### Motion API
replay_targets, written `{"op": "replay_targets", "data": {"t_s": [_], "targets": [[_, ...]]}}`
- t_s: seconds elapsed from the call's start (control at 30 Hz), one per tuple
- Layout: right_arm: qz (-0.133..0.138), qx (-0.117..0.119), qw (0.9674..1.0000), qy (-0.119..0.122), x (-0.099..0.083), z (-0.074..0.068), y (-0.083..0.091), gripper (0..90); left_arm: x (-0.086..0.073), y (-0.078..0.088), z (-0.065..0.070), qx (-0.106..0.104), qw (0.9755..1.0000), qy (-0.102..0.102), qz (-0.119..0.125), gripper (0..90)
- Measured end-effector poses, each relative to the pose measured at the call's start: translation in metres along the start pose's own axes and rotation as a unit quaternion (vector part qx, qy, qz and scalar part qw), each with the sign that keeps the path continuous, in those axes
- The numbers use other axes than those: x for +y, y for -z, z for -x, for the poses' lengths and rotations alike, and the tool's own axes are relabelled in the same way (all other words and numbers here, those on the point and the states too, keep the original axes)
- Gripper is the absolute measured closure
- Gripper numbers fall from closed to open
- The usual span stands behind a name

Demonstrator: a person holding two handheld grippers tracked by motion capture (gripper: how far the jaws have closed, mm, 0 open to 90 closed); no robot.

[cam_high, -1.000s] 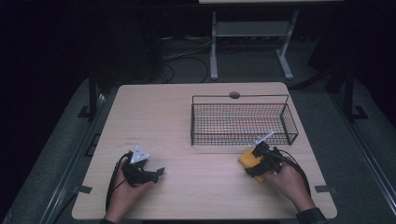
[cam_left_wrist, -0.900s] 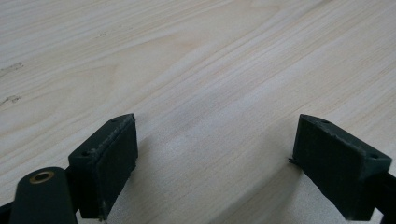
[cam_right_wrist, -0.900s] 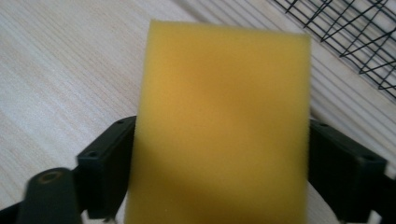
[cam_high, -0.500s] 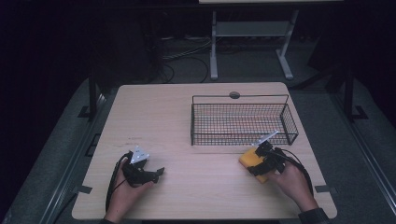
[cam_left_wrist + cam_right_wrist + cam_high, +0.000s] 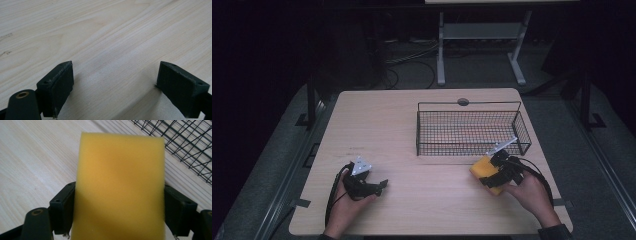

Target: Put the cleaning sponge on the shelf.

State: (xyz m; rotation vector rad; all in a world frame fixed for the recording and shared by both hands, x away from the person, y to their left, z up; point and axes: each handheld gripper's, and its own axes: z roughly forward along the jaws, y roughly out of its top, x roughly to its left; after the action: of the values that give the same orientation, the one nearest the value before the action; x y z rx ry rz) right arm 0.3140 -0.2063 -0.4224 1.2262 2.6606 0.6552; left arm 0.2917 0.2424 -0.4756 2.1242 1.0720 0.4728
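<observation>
A: What do I have in the right claw?

B: A yellow sponge, a plain rectangular foam block with a fine, even grain and square edges. Its two sides sit flush against the pads; the jaws have just been closing and now pinch it.

A: Where does it lie?

B: On the pale wooden bench, at the near right, just in front of the black wire basket.

A: And my left claw?

B: Spread wide over bare bench, holding nothing.
</observation>
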Motion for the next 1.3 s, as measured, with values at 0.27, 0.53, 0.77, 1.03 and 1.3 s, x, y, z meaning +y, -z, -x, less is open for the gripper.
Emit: {"op": "replay_targets", "data": {"t_s": [0.27, 0.53, 0.77, 1.03, 1.3], "targets": [[0.005, 0.002, 1.0, 0.007, 0.003, -0.004, 0.01, 22.6, 0.0, 0.0, 0.0, 0.0, 1.0, 0.0, 0.0, 13.2], [0.015, 0.002, 0.9998, 0.013, 0.005, -0.002, 0.023, 22.6, 0.0, 0.0, 0.0, 0.0, 1.0, 0.001, 0.001, 13.2], [0.023, 0.001, 0.9996, 0.013, 0.011, 0.001, 0.033, 22.6, 0.0, 0.0, 0.0, 0.0, 1.0, 0.002, 0.001, 13.2], [0.03, -0.005, 0.9994, 0.014, 0.019, 0.006, 0.045, 22.6, 0.0, 0.0, 0.0, 0.0, 1.0, 0.002, 0.001, 13.3], [0.031, -0.016, 0.9993, 0.015, 0.03, 0.013, 0.057, 22.5, 0.0, 0.0, 0.0, 0.0, 1.0, -0.001, -0.002, 13.2]]}}
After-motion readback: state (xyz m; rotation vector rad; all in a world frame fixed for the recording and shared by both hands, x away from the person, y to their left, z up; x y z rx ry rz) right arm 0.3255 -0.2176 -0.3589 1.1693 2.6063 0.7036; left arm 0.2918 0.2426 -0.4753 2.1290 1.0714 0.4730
